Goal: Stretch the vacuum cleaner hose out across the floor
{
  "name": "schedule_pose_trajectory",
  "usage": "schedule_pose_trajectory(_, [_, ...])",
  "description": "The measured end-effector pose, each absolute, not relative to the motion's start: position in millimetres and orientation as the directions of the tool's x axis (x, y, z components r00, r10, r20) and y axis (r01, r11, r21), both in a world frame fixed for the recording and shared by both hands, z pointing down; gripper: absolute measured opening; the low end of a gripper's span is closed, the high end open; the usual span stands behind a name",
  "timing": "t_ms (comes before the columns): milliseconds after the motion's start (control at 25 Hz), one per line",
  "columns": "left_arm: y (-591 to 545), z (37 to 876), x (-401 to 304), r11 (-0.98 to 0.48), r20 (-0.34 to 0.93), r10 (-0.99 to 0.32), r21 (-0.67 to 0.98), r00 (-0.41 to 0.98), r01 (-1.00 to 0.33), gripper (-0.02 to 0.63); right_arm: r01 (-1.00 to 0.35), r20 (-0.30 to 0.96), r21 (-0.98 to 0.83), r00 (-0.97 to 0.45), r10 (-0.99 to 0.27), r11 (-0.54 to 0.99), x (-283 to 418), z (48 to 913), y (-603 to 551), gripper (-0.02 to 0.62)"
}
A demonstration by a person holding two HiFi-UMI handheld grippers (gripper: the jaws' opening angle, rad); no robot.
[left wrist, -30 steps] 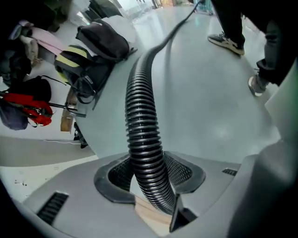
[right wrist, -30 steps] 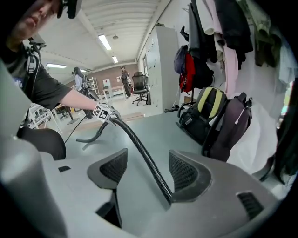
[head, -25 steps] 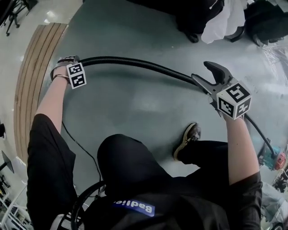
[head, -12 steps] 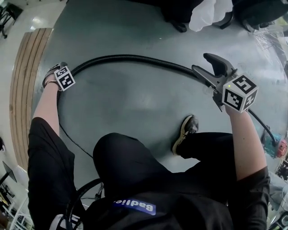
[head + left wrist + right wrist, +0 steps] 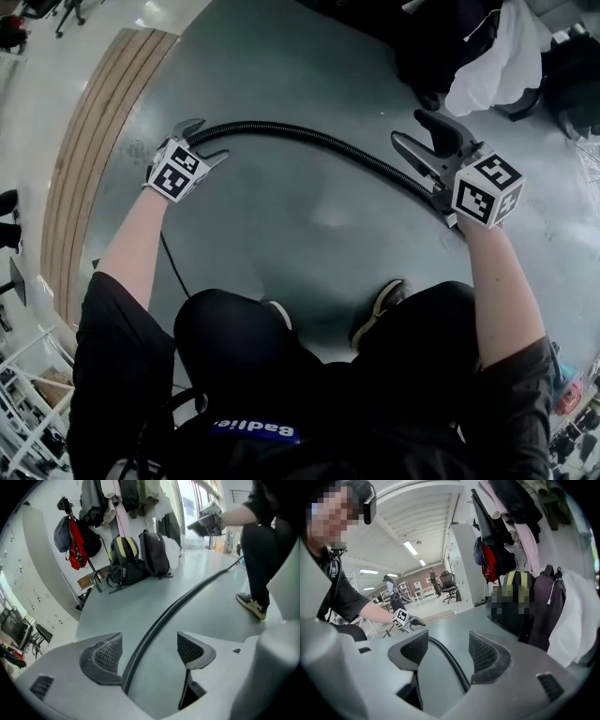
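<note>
The person crouches over the grey floor (image 5: pixel 281 220) with both arms stretched forward, one gripper in each hand. The black ribbed hose (image 5: pixel 319 142) lies on the floor in a shallow arc in front of them. It runs from under the left gripper (image 5: pixel 204 141) across to the right gripper (image 5: pixel 412 129), where the arm and marker cube hide the rest of it. The left gripper's jaws have just been opening and now stand wide apart. The hose runs through the gap between them, closer to one pad than the other, with neither pad pressing on it. The right gripper's jaws are also spread, and the hose passes between them low down, close to the base of one pad but not clamped. A strip of wooden flooring (image 5: pixel 98 159) curves along the floor on the left gripper's outer side. One shoe (image 5: pixel 380 307) is planted on the floor just in front of the person's knees. Backpacks (image 5: pixel 140 557) sit against the far wall under hanging coats (image 5: pixel 136 496).
</note>
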State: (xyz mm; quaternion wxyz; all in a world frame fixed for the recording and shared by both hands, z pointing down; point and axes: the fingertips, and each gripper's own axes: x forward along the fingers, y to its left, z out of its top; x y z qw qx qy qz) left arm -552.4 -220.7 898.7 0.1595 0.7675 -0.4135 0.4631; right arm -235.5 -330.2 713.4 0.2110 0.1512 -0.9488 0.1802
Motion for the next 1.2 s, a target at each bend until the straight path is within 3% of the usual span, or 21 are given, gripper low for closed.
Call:
schedule_pose_trajectory(320, [-236,861,-446,-0.535,0.685,-0.607,0.022,0.403,-0.845,0.366,-0.286,0.349,-0.452,-0.928,-0.128,0.845,-251,747,-346,0.264])
schedule_pose_trajectory(480, [-247,807,-428,-0.562,0.589,-0.652,0.049,0.478,-0.826,0.256,-0.299,0.289,-0.516,-0.943,-0.165,0.803,-263,732,-354,0.262])
schedule_pose_trajectory(720, [-233,663,-424,-0.616,0.492,-0.673,0.041,0.552,-0.787,0.201,-0.316,0.283,-0.621,-0.944,-0.171,0.717,-266,688,-319,0.234])
schedule_pose_trajectory(920, [-201,527,-405,-0.534,0.423,-0.736,0.116,0.528,-0.837,0.195,-0.309,0.308,-0.626,-0.941,-0.138,0.716,-258,609,-265,0.235])
schedule_pose_trajectory(1200, [-127,342,-304,-0.485,0.412,-0.732,0.245,0.543,-0.840,0.195,-0.299,0.274,-0.673,-0.950,-0.148,0.677,-191,415,-165,0.235])
